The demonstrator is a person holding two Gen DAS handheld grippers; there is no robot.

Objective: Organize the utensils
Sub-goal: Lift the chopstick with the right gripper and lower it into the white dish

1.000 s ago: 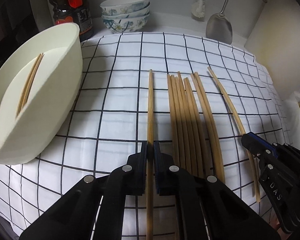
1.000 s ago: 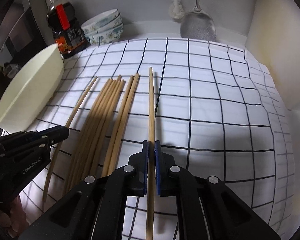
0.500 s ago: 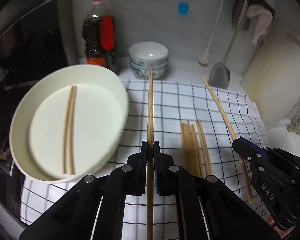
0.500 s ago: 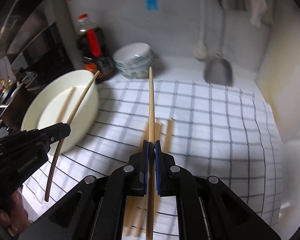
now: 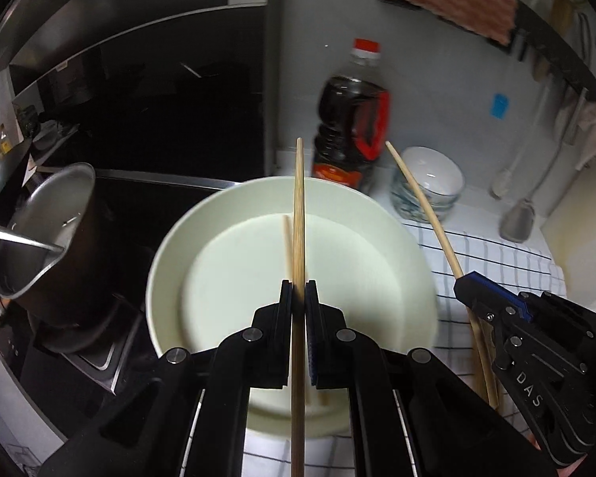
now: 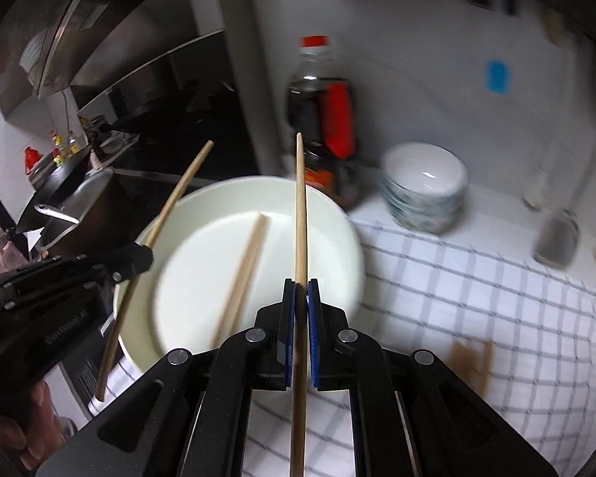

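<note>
Two grippers fill the lower frame, the left gripper (image 5: 298, 298) and the right gripper (image 6: 301, 298), each with fingers clamped on one chopstick (image 5: 299, 214) held above the cream dish (image 5: 171, 262) at centre, where two more chopsticks (image 6: 246, 266) lie.

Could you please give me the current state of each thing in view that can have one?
left gripper: shut on a chopstick, held above the basin.
right gripper: shut on another chopstick.
white basin: upright, two chopsticks lying inside.
bowls: stacked, upright.
bottle: upright, cap on.
pot: upright, no lid.
checked cloth: spread flat, loose chopsticks lying on it.
</note>
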